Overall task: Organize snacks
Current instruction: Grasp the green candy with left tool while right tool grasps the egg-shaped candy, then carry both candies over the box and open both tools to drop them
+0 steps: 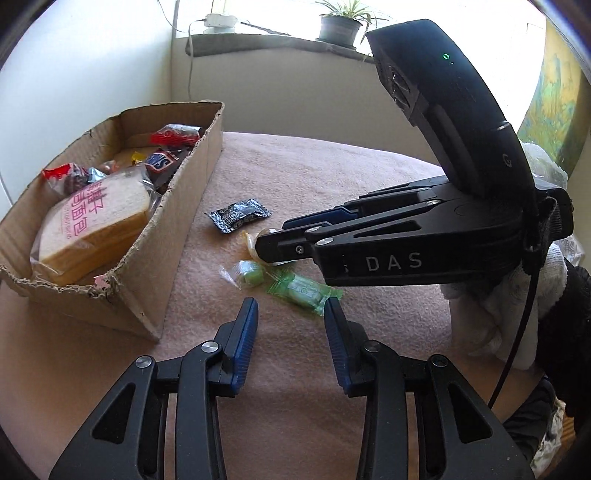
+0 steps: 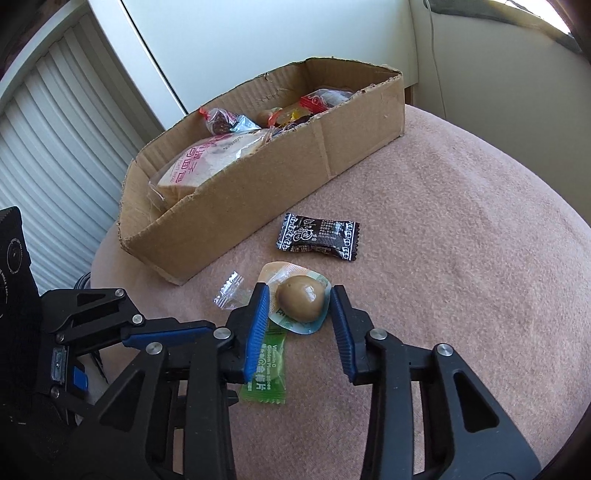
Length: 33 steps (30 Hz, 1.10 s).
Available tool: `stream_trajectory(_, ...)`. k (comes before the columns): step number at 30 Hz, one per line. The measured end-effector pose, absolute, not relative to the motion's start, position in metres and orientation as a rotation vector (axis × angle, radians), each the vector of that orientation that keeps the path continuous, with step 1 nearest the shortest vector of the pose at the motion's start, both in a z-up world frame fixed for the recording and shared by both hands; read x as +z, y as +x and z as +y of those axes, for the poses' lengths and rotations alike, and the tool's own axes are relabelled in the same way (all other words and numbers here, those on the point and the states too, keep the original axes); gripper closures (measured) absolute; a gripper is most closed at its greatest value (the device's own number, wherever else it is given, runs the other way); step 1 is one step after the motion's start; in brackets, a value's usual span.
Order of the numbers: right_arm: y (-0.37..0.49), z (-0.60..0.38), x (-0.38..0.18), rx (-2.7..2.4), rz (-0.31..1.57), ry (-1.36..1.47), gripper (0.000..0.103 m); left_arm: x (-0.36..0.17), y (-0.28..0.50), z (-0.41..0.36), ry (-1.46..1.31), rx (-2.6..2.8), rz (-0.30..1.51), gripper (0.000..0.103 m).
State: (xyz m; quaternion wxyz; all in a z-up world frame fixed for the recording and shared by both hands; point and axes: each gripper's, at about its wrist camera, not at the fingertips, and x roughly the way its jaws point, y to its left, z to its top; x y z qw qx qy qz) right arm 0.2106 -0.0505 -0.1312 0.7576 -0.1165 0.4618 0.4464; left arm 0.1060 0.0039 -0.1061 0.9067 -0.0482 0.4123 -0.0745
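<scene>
A cardboard box holds packed bread and several wrapped snacks. On the pink cloth lie a black sachet, a green plum-slice packet, a small clear green candy and a packed brown egg. My right gripper is open, with its jaws on either side of the egg pack. My left gripper is open and empty, just short of the green packet.
A window sill with a potted plant and a cable runs behind the table. White shutters stand at the left of the right wrist view. A white towel lies at the table's right.
</scene>
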Motion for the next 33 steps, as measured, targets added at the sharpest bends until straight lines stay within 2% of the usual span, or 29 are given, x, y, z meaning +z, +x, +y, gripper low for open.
stream_trajectory(5,0.213,-0.060,-0.131,0.899,1.013,-0.202,0.074,-0.115,0.114,0.000,-0.063,-0.153,0.862,0.061)
stream_trajectory(10,0.207,-0.065,-0.129,0.816,0.973,-0.212,0.074,-0.119,0.121,-0.008,-0.020,-0.140,0.862,0.046)
stream_trajectory(16,0.212,-0.080,-0.122,0.773,0.950,-0.156,0.074,-0.125,0.134,-0.015,0.029,-0.117,0.860,0.046)
stream_trajectory(19,0.212,-0.086,-0.114,0.753,0.934,-0.148,0.074,-0.125,0.137,-0.022,0.067,-0.130,0.855,0.055)
stream_trajectory(22,0.211,-0.091,-0.108,0.732,0.916,-0.145,0.074,-0.124,0.138,-0.025,0.079,-0.138,0.841,0.080)
stream_trajectory(25,0.210,-0.092,-0.105,0.734,0.915,-0.128,0.074,-0.125,0.139,-0.024,0.071,-0.144,0.832,0.094)
stream_trajectory(33,0.208,-0.086,-0.113,0.741,0.934,-0.159,0.074,-0.120,0.133,-0.013,-0.006,-0.165,0.818,0.099)
